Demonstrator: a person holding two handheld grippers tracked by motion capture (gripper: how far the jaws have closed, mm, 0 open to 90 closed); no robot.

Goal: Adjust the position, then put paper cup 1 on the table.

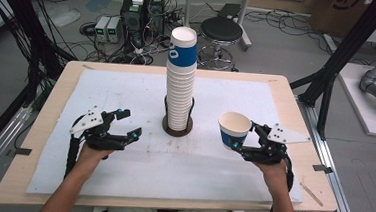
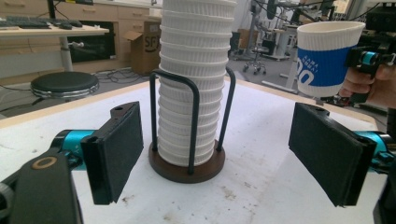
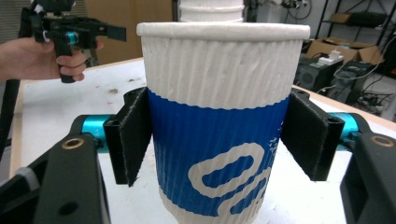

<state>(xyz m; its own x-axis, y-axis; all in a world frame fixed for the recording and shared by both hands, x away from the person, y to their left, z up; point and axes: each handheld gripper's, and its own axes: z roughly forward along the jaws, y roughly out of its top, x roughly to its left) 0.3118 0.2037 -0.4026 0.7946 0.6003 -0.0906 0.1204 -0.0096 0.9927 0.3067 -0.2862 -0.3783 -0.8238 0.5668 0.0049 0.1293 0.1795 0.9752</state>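
The ribbed white-and-blue paper cup (image 3: 219,121) sits clamped between your right fingers (image 3: 130,140), your left fingers (image 2: 119,149) gape empty, so carry it to the tall white cup stack (image 1: 180,85) next.

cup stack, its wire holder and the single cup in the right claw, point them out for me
cup stack (image 1: 180,93), high view, on the ribbed white side.
wire holder (image 2: 192,119), left gripper view, on its front black upright.
single cup (image 3: 217,140), right gripper view, on the blue band.

Black stool (image 1: 222,30) behind table (image 1: 44,121); computer boxes (image 1: 141,10) on floor.
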